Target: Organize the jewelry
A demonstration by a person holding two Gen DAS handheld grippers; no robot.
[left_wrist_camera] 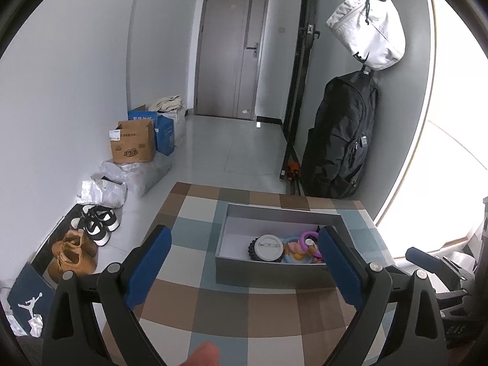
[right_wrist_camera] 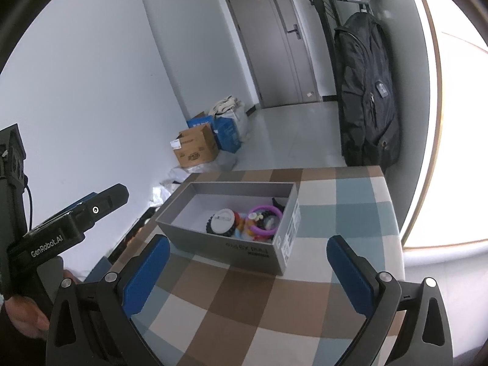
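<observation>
A grey open box stands on a checked tablecloth. Inside it lie a round white lid with a black beaded band around it, a purple ring, a blue ring and small pink and orange pieces. My left gripper is open just in front of the box, nothing between its blue pads. My right gripper is open too, near the box's front right corner, and holds nothing.
On the floor to the left are cardboard boxes, plastic bags and shoes. A black backpack and a white bag hang at the right by a bright window. A grey door closes the hall.
</observation>
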